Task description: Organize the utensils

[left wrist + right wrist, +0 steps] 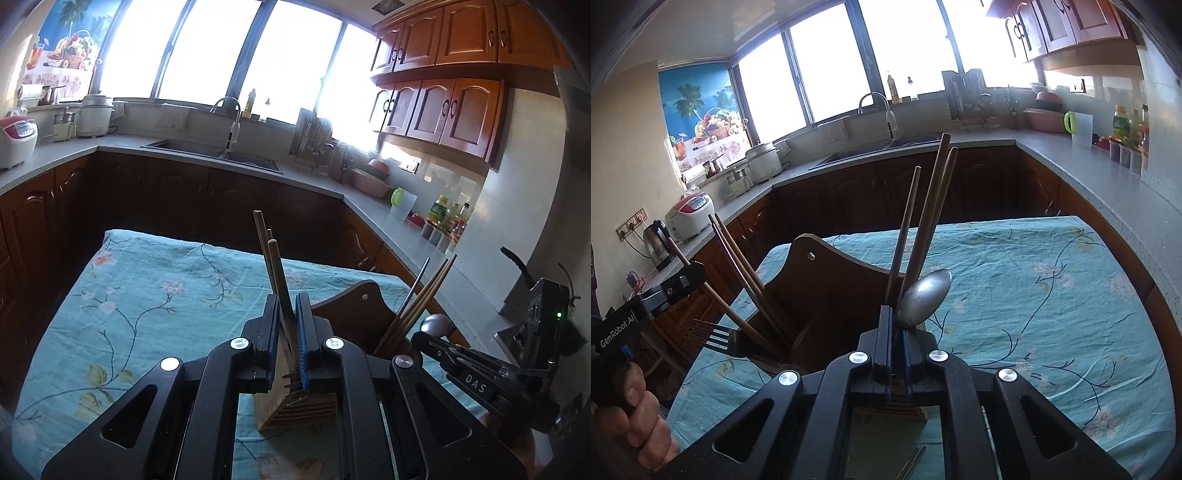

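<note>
A dark wooden utensil holder (pixel 812 280) with a tall back board stands on the turquoise flowered tablecloth (pixel 1034 295). My left gripper (pixel 286 301) is shut on a wooden chopstick (pixel 275 266) that leans out of the holder's left compartment, beside other chopsticks. A fork (pixel 713 336) stands there too, tines up and tilted left. My right gripper (pixel 894 314) is shut on the neck of a metal spoon (pixel 923 302), bowl up. It is just in front of three chopsticks (pixel 923 221) in the right compartment. The holder's slatted front (pixel 295 406) shows under the left gripper.
A grey L-shaped counter (pixel 406 229) with dark cabinets runs behind and to the right of the table. It carries a sink (pixel 207 151), a rice cooker (pixel 689 218), a kettle (pixel 657 243), bowls and bottles. A person's hand (pixel 635 424) holds the left gripper's handle.
</note>
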### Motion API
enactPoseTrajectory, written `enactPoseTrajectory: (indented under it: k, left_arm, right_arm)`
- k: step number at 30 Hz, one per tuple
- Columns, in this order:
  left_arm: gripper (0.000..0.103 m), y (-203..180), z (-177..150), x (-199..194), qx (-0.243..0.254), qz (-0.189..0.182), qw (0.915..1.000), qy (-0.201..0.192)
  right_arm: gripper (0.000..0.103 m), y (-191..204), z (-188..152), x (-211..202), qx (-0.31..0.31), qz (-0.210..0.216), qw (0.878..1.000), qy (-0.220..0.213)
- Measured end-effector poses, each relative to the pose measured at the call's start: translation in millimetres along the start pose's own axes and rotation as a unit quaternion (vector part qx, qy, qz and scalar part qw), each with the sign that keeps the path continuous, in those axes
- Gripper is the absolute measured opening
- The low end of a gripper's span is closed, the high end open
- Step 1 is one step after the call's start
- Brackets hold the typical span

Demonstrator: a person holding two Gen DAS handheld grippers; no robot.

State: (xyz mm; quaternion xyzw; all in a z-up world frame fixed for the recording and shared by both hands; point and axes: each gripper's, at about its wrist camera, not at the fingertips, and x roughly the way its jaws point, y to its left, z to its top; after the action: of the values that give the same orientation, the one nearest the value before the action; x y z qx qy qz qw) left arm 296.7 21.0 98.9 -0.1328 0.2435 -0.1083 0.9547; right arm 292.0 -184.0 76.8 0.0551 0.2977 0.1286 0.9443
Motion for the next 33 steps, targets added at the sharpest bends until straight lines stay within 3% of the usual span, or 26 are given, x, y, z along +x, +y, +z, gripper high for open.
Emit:
enactPoseTrajectory:
  k: [3, 5, 7, 9, 11, 14, 16, 21, 33]
  left_arm:
    - [0.026, -0.1, 1.6, -5.6, -0.005, 0.000, 1.0000, -0.002]
    - [0.040, -1.1, 1.9, -11.1, -0.006, 0.004, 0.9999, -0.009]
    - [0.042, -1.3, 2.0, -17.2, -0.008, 0.004, 0.9999, -0.012]
    - [0.047, -0.3, 1.1, -23.5, -0.011, 0.004, 0.9998, -0.013]
    - [0.060, 2.1, -1.7, -33.1, -0.017, 0.010, 0.9996, -0.019]
    - [0.072, 9.5, -10.2, -49.1, -0.032, 0.020, 0.9989, -0.027]
    - [0.074, 15.1, -19.1, -58.9, -0.041, 0.023, 0.9986, -0.026]
    - [0.078, 25.5, -54.1, -83.3, -0.057, 0.035, 0.9977, -0.014]
    - [0.079, 30.0, -122.9, -122.8, -0.071, 0.046, 0.9961, 0.025]
  right_arm:
    - [0.009, -2.5, 1.2, -3.8, 0.004, -0.005, 1.000, -0.002]
    - [0.020, -5.5, 1.6, -9.0, 0.010, -0.001, 1.000, -0.007]
    - [0.039, -7.7, 1.4, -15.7, 0.017, -0.003, 1.000, -0.015]
    - [0.043, -10.1, 0.9, -22.7, 0.022, -0.004, 0.999, -0.022]
    - [0.050, -12.9, -1.4, -29.6, 0.029, -0.005, 0.999, -0.028]
    - [0.066, -17.3, -9.4, -41.4, 0.039, -0.003, 0.998, -0.039]
    - [0.078, -20.0, -18.5, -49.6, 0.047, 0.000, 0.998, -0.046]
    - [0.091, -19.3, -52.4, -74.5, 0.057, 0.009, 0.996, -0.074]
    - [0.093, -16.7, -125.7, -117.7, 0.075, 0.010, 0.995, -0.066]
